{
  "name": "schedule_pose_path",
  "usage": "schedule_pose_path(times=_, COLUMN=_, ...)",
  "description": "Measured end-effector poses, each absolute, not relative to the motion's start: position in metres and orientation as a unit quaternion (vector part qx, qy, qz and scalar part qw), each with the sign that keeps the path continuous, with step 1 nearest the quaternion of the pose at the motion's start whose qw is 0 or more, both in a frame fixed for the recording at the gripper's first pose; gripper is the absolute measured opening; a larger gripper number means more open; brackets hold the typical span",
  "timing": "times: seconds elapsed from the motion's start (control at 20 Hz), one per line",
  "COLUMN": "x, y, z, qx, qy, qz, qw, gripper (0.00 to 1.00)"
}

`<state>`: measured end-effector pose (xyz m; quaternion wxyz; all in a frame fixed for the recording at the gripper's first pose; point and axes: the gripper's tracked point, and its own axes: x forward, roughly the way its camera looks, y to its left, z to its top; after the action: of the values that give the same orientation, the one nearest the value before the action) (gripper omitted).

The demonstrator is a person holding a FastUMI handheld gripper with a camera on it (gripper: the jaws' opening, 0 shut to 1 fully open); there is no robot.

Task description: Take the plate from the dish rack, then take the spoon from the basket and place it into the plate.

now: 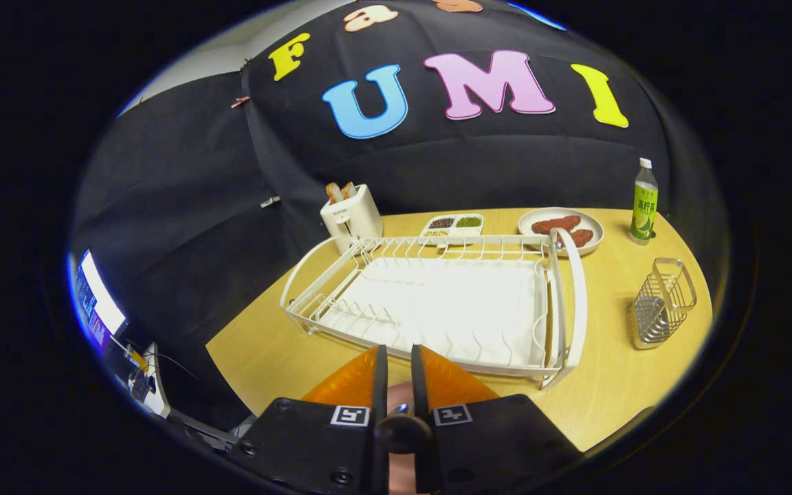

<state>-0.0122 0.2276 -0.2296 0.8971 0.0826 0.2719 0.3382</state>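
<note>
My gripper (396,356) hangs over an orange plate (344,386) that lies on the wooden table just in front of the white dish rack (298,303). The two black fingers stand almost together, with only a narrow slot between them. In that slot sits the spoon (399,399), of which a pinkish part and a bit of shiny metal show, and both fingers press on it. Its bowl and tip are hidden by the fingers. The wire basket (663,302) stands on the table to the right of the rack. No dishes stand in the rack.
Beyond the rack are a white toaster (351,216) with bread in it, a divided tray of beans (454,225), a plate of red food (561,230) and a green bottle (643,203). A lit screen (97,299) stands off the table to the left.
</note>
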Motion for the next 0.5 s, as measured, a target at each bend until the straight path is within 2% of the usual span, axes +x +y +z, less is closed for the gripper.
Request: schedule_pose_path(times=0.5, x=-0.021, y=0.244, z=-0.262, qx=0.076, qy=0.319, qz=0.358, qw=0.874, gripper=0.21)
